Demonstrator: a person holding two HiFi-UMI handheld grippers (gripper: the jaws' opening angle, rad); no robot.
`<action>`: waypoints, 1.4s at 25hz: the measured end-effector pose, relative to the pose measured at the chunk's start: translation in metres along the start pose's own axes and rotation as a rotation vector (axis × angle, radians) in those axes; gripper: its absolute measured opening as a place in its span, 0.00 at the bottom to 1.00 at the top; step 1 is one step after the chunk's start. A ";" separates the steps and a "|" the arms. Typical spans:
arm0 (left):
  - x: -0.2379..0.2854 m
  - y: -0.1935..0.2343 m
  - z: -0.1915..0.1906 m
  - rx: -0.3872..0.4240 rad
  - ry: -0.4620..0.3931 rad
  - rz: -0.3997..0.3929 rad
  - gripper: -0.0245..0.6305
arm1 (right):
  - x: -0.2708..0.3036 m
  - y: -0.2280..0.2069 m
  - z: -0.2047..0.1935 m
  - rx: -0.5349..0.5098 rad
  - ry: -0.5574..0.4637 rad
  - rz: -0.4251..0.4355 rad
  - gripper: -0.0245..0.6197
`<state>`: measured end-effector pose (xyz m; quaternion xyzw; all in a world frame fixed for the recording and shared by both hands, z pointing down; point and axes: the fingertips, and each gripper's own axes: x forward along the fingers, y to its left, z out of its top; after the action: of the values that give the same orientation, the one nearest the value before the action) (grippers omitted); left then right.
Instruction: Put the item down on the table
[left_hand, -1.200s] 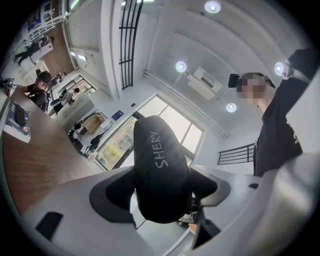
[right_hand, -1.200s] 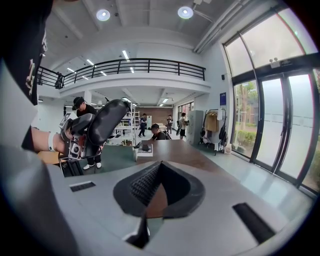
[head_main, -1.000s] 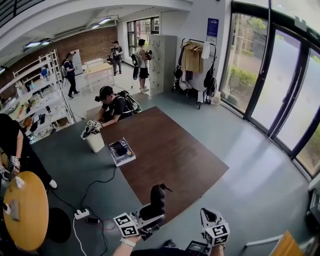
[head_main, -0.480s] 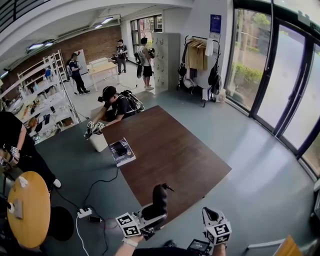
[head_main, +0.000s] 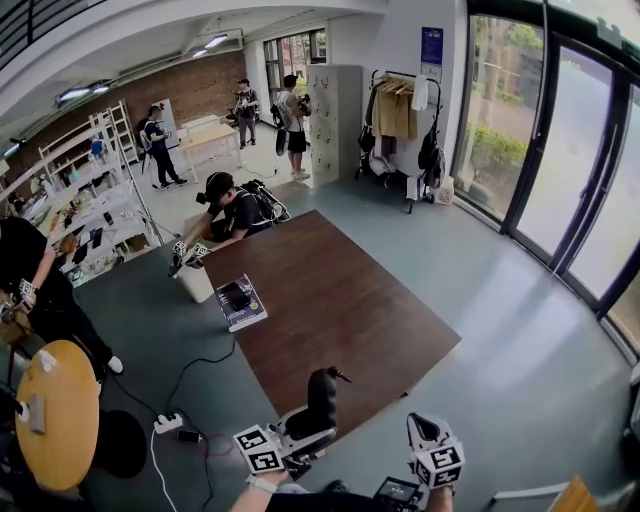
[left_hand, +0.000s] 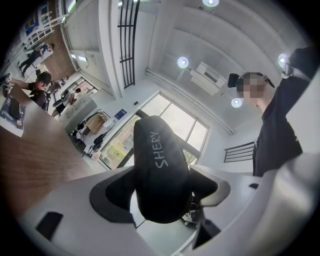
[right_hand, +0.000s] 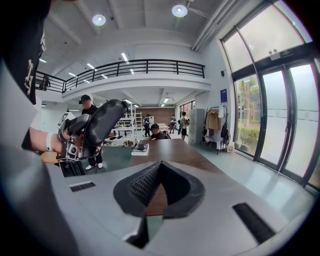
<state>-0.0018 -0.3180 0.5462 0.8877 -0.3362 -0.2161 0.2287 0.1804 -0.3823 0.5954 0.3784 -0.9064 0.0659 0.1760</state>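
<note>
**While the left gripper (head_main: 306, 432) clamps it, the black item (head_main: 321, 398) hangs clear of the table (head_main: 345, 300)**

As the head view shows it, the left gripper sits low by the table's near edge with its marker cube turned towards the person. The oblong black item stands roughly upright in it, and a thin tip juts from the item's top. In the left gripper view both jaws press the item's sides, and white lettering runs along its length. The right gripper (head_main: 425, 432) is held beside it, well apart, with its jaws closed together on nothing. Farther out on the table's left edge lies a flat box (head_main: 240, 303) with a dark thing on top. A crouching person (head_main: 232, 212) leans at the far corner. A power strip (head_main: 165, 424) lies on the floor near a round wooden table (head_main: 50, 420). Since half a second ago both grippers and the item have barely shifted, and the item remains off the tabletop.
</note>
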 end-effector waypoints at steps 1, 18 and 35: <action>0.001 -0.001 -0.001 -0.001 0.002 0.002 0.56 | -0.001 -0.001 0.000 0.001 -0.002 0.000 0.02; -0.001 0.004 -0.020 -0.023 0.027 0.022 0.56 | -0.009 -0.002 -0.014 0.015 0.022 -0.007 0.02; 0.002 0.071 0.009 -0.009 0.055 0.012 0.56 | 0.035 0.002 0.007 0.018 0.037 -0.050 0.02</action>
<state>-0.0402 -0.3693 0.5771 0.8902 -0.3342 -0.1915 0.2433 0.1544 -0.4062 0.6021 0.4013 -0.8926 0.0767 0.1909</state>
